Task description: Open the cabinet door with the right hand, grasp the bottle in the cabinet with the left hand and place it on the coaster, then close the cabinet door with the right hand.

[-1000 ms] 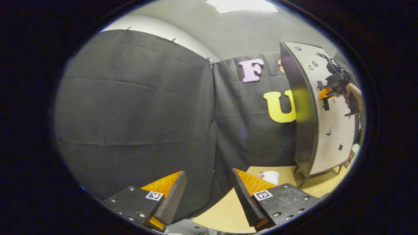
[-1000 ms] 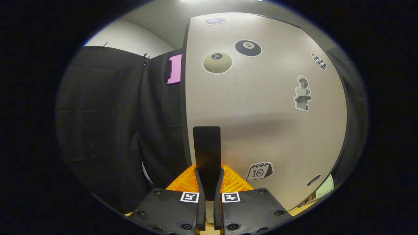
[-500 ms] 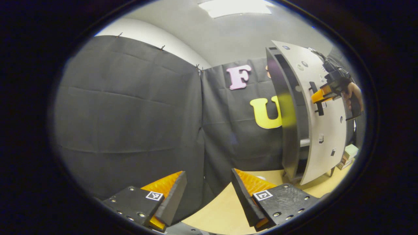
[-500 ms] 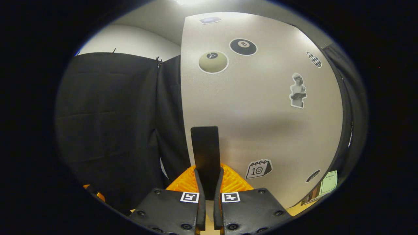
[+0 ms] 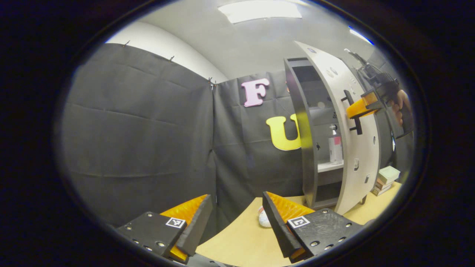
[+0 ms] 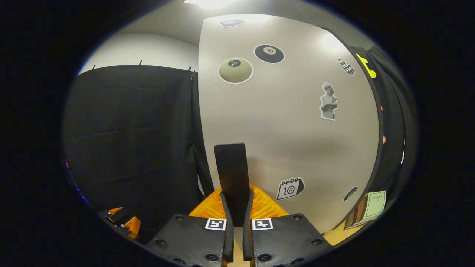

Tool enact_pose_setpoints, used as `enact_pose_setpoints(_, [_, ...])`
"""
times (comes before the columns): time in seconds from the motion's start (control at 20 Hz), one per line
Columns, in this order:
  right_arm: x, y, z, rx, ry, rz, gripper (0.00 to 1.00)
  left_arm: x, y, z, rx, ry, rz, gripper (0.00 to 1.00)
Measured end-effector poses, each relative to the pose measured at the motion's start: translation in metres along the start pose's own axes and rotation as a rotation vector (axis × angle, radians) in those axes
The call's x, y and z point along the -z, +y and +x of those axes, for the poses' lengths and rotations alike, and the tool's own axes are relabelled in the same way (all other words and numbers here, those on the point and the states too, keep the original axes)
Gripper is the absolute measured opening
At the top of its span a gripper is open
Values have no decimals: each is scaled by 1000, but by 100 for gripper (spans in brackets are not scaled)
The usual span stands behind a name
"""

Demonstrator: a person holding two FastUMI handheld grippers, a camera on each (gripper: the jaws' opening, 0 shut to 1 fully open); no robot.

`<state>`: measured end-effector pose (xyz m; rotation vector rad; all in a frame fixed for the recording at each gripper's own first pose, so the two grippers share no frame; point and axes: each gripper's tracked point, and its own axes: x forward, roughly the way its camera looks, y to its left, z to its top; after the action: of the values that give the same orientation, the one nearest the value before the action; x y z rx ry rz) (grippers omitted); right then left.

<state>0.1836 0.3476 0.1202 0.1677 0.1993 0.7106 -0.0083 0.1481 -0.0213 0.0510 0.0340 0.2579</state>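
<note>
Bottle (image 5: pixel 334 145) stands on cabinet (image 5: pixel 297 122) shelf; right tool (image 6: pixel 235 207) clamps door handle (image 6: pixel 231 174); left tool (image 5: pixel 235 215) open.

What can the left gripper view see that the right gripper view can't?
Left gripper view: the inside of the cabinet, with a bottle standing on a shelf, the table, and its own fingers spread apart. Right gripper view: stickers on the door up close, and its fingers closed on the handle. Both: the door, the handle, the books.
</note>
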Motion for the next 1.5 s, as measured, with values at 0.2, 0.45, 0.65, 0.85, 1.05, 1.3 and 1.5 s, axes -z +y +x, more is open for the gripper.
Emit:
enact_pose_setpoints(0.2, [1, -12, -11, -31, 10, 7, 11, -10, -22, -14, 29, -12, 5, 86])
enact_pose_setpoints(0.45, [3, -30, -30, -79, 9, 15, 11, -20, -60, -10, 78, -23, 11, 85])
enact_pose_setpoints(0.65, [4, -42, -44, -102, 12, 10, 8, -27, -100, -6, 135, -28, 2, 83])
enact_pose_setpoints(0.85, [4, -50, -60, -103, 18, -4, 8, -31, -139, -3, 192, -33, -17, 84])
enact_pose_setpoints(1.05, [3, -57, -85, -92, 11, -10, 11, -33, -177, -1, 243, -38, -15, 84])
enact_pose_setpoints(1.3, [5, -74, -112, -61, -1, -8, 11, -41, -209, -7, 288, -48, -14, 86])
enact_pose_setpoints(1.5, [6, -93, -135, -15, -15, -11, 11, -44, -220, -9, 305, -51, -16, 84])
